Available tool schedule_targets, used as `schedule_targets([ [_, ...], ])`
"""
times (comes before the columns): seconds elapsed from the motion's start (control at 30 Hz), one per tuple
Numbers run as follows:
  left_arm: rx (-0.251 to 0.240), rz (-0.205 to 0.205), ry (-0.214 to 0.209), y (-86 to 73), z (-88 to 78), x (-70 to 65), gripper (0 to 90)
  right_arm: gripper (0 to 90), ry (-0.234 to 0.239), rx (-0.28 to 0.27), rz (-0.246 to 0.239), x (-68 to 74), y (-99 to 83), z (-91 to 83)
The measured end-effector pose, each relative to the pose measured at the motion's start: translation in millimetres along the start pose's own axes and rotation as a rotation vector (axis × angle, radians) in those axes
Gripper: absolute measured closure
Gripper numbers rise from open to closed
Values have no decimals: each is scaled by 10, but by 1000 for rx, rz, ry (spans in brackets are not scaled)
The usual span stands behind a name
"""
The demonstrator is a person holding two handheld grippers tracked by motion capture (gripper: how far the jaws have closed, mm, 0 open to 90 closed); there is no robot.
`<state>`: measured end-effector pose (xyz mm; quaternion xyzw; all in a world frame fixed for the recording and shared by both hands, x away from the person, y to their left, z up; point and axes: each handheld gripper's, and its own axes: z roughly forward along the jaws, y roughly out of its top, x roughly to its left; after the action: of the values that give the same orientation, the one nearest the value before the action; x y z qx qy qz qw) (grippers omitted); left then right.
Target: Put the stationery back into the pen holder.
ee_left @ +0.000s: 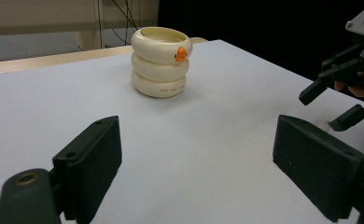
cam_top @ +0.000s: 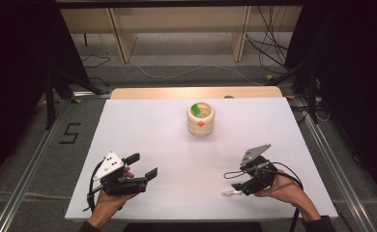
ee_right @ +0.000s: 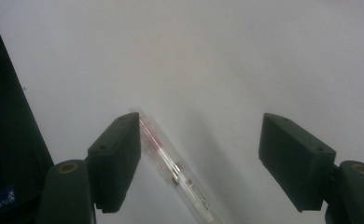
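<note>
While left tongs [ee_left: 196, 172] gape | right tongs [ee_right: 199, 158] released, clear pen [ee_right: 173, 168] between.

White worktop [cam_top: 143, 135], cream holder of 3 stacked rings [cam_top: 200, 119] with an orange spot and a green piece inside, wooden shelving [cam_top: 177, 24] behind, loose floor cables [cam_top: 268, 48]

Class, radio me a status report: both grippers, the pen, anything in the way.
Left gripper open, nothing between its jaws. Right gripper open over the clear pen, which lies flat on the white table beside one jaw. Cream ringed holder far off; path clear.
</note>
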<state>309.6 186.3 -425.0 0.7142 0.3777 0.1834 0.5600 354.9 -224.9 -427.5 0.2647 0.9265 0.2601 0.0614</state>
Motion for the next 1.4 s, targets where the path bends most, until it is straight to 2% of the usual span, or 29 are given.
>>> schedule_targets([
  [0.23, -1, -2, 0, 0, 1, 1, 151, 325, -14, 52, -4, -15, -83, 24],
  [0.4, -1, 0, 0, 0, 2, -9, 151, 353, 0, 74, -5, -6, -123, 33],
  [0.6, 2, 2, -1, -2, 6, -7, 151, 395, -3, 117, -19, -14, -167, 57],
  [0.93, 2, 0, -2, -3, 9, -5, 151, 457, -1, 154, -11, -16, -204, 77],
  [1.0, 1, 2, -2, -2, 9, -8, 151, 481, -3, 160, -33, -15, -218, 90],
  [1.1, 2, 2, -2, -3, 11, -7, 151, 489, -5, 170, -28, 0, -219, 94],
  [1.13, 4, 4, -2, -4, 11, -6, 151, 491, -12, 170, -44, -3, -222, 100],
  [1.4, 2, 3, -2, -3, 11, -10, 151, 532, -12, 186, -77, 21, -224, 131],
])
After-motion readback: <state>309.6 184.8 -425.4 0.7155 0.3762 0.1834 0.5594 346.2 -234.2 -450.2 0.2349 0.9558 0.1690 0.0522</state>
